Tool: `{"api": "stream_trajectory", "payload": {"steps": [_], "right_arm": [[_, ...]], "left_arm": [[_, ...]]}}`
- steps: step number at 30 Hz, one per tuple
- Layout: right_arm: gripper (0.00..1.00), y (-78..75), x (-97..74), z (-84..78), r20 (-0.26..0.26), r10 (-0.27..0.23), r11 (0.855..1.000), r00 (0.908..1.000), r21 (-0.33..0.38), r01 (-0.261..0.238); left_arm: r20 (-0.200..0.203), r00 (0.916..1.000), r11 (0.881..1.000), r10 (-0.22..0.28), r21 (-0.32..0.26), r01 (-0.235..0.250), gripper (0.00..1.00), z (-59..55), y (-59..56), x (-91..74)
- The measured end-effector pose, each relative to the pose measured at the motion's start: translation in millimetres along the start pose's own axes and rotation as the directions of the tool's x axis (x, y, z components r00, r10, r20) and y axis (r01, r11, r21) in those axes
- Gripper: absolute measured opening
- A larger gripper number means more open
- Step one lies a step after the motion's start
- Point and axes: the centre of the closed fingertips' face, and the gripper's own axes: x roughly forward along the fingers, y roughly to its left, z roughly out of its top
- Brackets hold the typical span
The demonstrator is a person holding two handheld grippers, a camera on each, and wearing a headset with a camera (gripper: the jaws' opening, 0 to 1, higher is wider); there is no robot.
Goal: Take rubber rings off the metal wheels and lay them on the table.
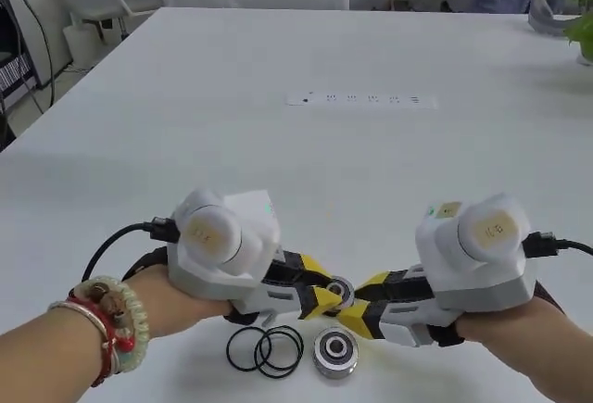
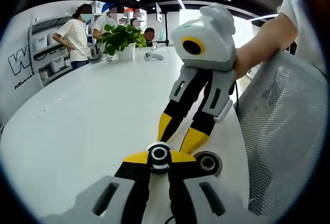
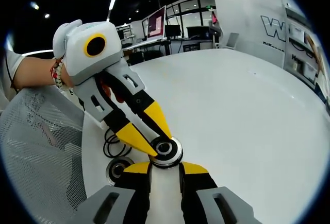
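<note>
Item: one metal wheel (image 1: 339,289) is being held just above the bench (image 1: 278,134), clamped by the fingers of both the left gripper (image 1: 324,299) and the right gripper (image 1: 358,308), a second wheel (image 1: 334,351) and loose rubber rings (image 1: 266,348) lying below

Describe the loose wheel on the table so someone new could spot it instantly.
On the white table, look at the near edge, just below where the left gripper and right gripper meet. The loose wheel lies flat there, right of the black rubber rings. Unlike the held wheel in the jaws above, it is a shiny metal disc resting on the tabletop.
</note>
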Motion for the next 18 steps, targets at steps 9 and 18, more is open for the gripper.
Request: {"api": "stream_trajectory", "payload": {"steps": [9,18], "right_arm": [[0.17,0.2,-1.5,0.3,0.002,0.004,1.0,1.0,0.006,-0.004],[0.19,0.4,-1.4,2.3,0.013,0.004,1.0,0.9999,0.012,-0.004]], "left_arm": [[0.003,1.0,1.0,0.005,-0.003,-0.005,0.07,-0.6,-0.1,0.1],[0.005,1.0,1.0,0.007,-0.005,-0.007,0.07,-0.5,-0.1,0.3]]}}
